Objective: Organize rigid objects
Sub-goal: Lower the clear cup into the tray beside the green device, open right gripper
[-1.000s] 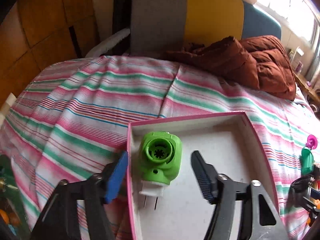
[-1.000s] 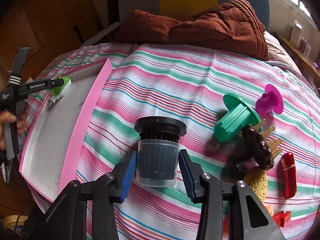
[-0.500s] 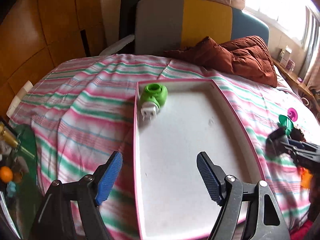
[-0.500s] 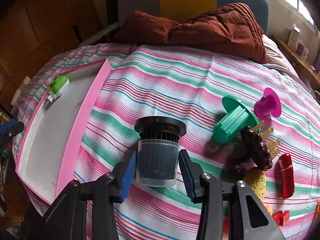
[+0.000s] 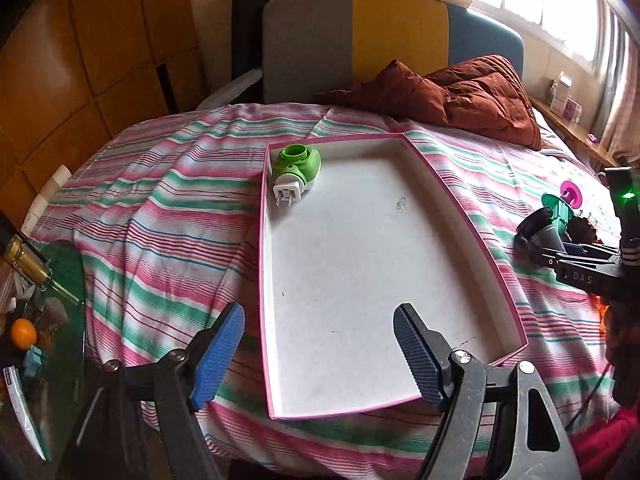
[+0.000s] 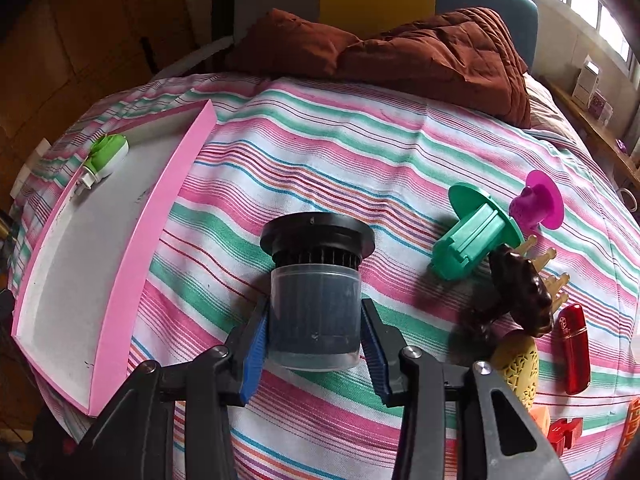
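We take the pink box (image 5: pixel 460 216) as our landmark, a wide shallow tray with a white floor lying on the striped bedspread (image 5: pixel 160 216), and we work down in size from there. It holds one thing only, the green plug-in unit (image 5: pixel 295 172), lying in the far left corner with its white pronged end toward us; the rest of the floor is bare. So we judge the sorting barely begun: one piece is in, and the pile is still out. To the right of the box, near its long pink wall, stands the black filter cartridge (image 6: pixel 316 292) with its clear cup, and our right gripper (image 6: pixel 316 344) has its blue pads pressed against that cup on both sides (whether the cartridge is lifted or resting on the cloth we cannot tell). Farther right of the box lie the teal flanged piece (image 6: pixel 472 240), the dark brown clip (image 6: pixel 520 292), the magenta cap (image 6: pixel 538 200), the yellow perforated piece (image 6: pixel 516 368) and the small red flash drive (image 6: pixel 574 352), all waiting. Our left gripper (image 5: pixel 320 356) hangs over the near end of the box, jaws spread wide and holding nothing.
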Tool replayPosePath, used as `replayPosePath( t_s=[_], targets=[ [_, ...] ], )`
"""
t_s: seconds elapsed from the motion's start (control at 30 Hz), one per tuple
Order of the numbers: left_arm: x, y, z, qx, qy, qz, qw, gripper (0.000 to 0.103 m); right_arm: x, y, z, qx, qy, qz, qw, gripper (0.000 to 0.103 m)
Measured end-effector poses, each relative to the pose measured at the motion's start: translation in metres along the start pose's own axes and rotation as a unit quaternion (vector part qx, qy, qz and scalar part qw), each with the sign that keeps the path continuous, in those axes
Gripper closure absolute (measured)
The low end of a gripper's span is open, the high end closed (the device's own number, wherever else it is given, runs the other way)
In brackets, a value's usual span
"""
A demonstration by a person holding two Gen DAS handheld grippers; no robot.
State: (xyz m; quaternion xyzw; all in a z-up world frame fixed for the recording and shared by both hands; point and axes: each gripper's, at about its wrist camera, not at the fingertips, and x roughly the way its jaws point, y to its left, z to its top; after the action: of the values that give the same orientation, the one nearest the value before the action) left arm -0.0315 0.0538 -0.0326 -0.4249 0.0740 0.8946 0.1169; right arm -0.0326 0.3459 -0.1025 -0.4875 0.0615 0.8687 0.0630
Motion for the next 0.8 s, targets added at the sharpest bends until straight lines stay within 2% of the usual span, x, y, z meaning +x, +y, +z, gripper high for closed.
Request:
replayPosePath(
  t_s=[0.47,0.8],
  targets=[
    [-0.007,0.024,-0.006,-0.022,-0.005,0.002,0.9997,0.025,-0.001,0.008,-0.005,0.014,0.012,0.011,1.000,0.061],
    [-0.009,0.054,-0.017,-0.057,-0.009,0.002,0.9983,0.025,-0.037,0.041,0.004,0.023,-0.012,0.037,0.999,0.061]
  ],
)
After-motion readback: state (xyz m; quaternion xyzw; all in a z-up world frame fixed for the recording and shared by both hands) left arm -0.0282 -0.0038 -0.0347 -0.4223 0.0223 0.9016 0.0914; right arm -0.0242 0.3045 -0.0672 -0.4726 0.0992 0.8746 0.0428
